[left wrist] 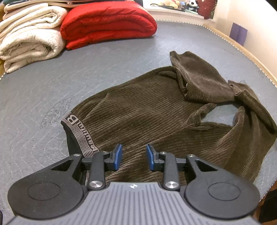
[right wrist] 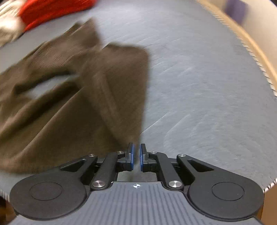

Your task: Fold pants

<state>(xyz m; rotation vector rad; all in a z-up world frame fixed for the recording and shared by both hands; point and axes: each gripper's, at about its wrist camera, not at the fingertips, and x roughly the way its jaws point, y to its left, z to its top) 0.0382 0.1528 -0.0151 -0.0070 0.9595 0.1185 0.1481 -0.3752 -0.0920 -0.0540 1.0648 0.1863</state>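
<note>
brown corduroy pants (left wrist: 147, 110) lying spread out on a grey quilted mattress (left wrist: 43, 90), not folded yet afaict. waistband (left wrist: 81, 136) w/ grey lettering sits at the near left in the left wrist view, legs run off to the right and get bunched up, one leg end flopped back over itself near the far right edge of the bed. there's a gap between the two legs where the grey shows thru.

left tool (left wrist: 133, 156) hovers right over the waist area, just beside the waistband, blue pads (left wrist: 118, 155) spread apart w/ nothing between them, only corduroy underneath. can't tell if the tips touch the cloth.

right tool (right wrist: 136, 156) is at the leg end side, view is pretty blurry. its pads (right wrist: 132, 155) are nearly together, just a thin gap, and nothing pinched in there that i can see. edge of the pant leg (right wrist: 112, 90) ends just left of and ahead of the tips, bare mattress on the right.

at the back left of the bed: a folded red blanket (left wrist: 107, 22) and next to it a stack of cream blankets (left wrist: 29, 38), well apart from the pants. wooden bed edge (left wrist: 242, 46) curves round the right side, some plush toys (left wrist: 183, 5) way back on a ledge.
</note>
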